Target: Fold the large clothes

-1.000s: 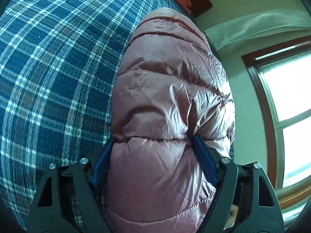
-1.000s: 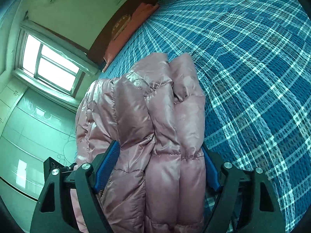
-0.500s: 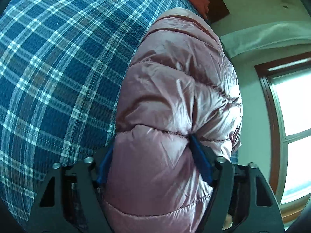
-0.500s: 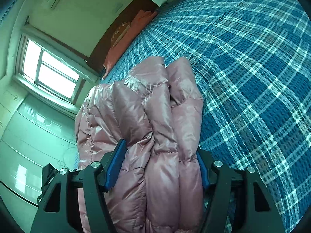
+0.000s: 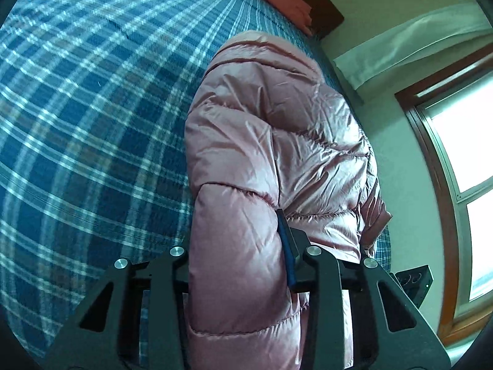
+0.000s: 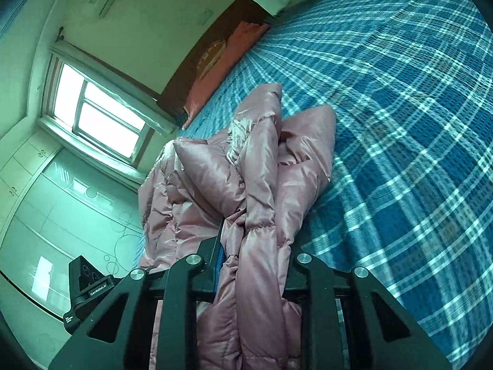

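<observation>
A shiny pink puffer jacket [image 5: 265, 141] lies folded along the edge of a bed with a blue plaid cover [image 5: 92, 117]. My left gripper [image 5: 237, 246] has its jaws closing on one end of the jacket, and the padded fabric bulges between the blue pads. In the right wrist view the same jacket [image 6: 255, 178] runs away from me in bunched folds. My right gripper [image 6: 255, 246] is closing on a thick fold of it, the fabric squeezed between the pads. The far fingertips of both grippers are hidden by the fabric.
The plaid cover [image 6: 400, 123] stretches wide beside the jacket. An orange-red pillow [image 6: 222, 71] and a dark headboard [image 5: 317, 3] stand at the far end. A window [image 6: 92, 108] and a pale wardrobe [image 6: 61, 222] lie off the bed's edge.
Both grippers' jaws have narrowed and now pinch the jacket. Each end of the jacket has lifted slightly and bunched up more, mostly on the right side.
</observation>
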`<state>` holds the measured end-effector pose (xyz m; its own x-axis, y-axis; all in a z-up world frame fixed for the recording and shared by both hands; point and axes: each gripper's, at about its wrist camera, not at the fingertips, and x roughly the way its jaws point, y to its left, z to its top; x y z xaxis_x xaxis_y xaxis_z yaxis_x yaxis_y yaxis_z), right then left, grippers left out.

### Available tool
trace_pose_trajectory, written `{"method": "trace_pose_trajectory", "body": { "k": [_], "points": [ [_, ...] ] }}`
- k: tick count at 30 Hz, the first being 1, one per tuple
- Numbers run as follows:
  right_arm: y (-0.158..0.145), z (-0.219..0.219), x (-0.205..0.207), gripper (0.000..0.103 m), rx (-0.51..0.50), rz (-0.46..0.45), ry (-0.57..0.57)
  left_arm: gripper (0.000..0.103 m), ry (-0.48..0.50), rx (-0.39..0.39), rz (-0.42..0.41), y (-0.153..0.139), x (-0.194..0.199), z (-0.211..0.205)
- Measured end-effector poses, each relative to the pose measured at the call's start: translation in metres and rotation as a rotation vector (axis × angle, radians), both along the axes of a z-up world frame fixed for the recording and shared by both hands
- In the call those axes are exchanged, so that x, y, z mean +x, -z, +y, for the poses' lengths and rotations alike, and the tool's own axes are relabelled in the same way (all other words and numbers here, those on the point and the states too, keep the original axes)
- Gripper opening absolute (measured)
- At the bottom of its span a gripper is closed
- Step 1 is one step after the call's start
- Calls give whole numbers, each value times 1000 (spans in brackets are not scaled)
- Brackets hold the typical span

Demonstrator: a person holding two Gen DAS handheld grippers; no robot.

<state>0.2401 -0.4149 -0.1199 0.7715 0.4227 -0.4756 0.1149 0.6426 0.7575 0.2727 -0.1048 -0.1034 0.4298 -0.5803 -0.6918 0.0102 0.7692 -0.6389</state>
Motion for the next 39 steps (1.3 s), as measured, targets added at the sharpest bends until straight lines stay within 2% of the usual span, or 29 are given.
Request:
{"method": "trace_pose_trajectory", "body": {
  "k": [5,10,19,26,33,39],
  "points": [
    [-5,26,16,25,34,-25,-42,35,-33,28,-51,-18,3,31],
    [-9,64,57,24,73,-39,-102,35,-107,47,-78,-29,19,78],
    [-1,128,127,24,118,-33,-197,35,-204,50,-67,-24,68,148],
    [21,143,149,24,117,28,-207,35,-215,59,-30,6,91,163],
    [35,141,149,24,135,51,-202,37,-210,104,-64,14,91,156],
    [29,145,154,28,113,66,-206,40,-194,126,-77,15,88,154]
  ]
}}
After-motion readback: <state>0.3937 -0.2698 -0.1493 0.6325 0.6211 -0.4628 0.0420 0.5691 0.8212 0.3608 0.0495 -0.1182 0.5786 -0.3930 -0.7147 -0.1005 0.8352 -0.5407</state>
